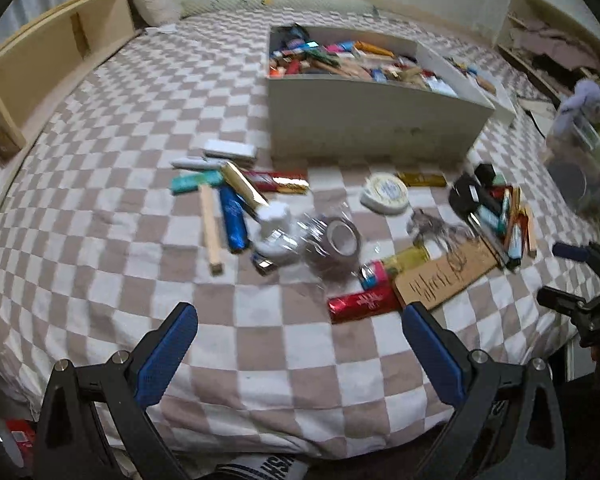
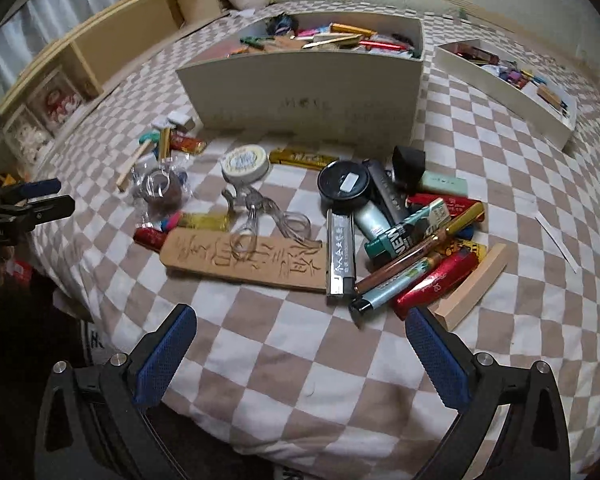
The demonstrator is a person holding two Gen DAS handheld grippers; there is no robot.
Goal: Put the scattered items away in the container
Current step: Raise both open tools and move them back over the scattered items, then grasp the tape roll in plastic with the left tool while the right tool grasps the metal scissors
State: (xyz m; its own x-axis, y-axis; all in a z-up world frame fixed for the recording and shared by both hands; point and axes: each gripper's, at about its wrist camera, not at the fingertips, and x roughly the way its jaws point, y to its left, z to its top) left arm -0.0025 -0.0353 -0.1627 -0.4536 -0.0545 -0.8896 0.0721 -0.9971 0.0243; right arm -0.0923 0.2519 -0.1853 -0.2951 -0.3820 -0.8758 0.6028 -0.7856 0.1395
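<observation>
**Both grippers wide and empty over a bed full of clutter**

Nearest me, the left gripper (image 1: 300, 360) has its blue pads spread wide with only checked bedspread (image 1: 100, 240) between them; it holds nothing. The right gripper (image 2: 300, 360) is the same, jaws as far apart as they go and empty. Both tilt steeply down at the mess, which I take as readying for a first pick.

Just beyond the right gripper lies a heap: a red tube (image 2: 432, 280), a wood block (image 2: 476, 284) beside it, a silver bar (image 2: 341, 252) and a carved wooden board (image 2: 244, 258) with clear scissors (image 2: 260, 216) resting partly on it. The things overlap, so the loose outer ones look easiest to lift.

Ahead of the left gripper sit a red bar (image 1: 364, 302), a tape roll (image 1: 336, 244) in crinkled plastic and a blue tube (image 1: 233, 220) crossing a wood stick (image 1: 211, 228).

Farther back, a round white tin (image 2: 245, 162) and a black lid (image 2: 343, 186) lie near the container.

The box (image 2: 312, 92) stands upright past the scatter, open-topped and already well filled, close enough for short carries. A shallower tray (image 2: 500, 84) lies to its right.
</observation>
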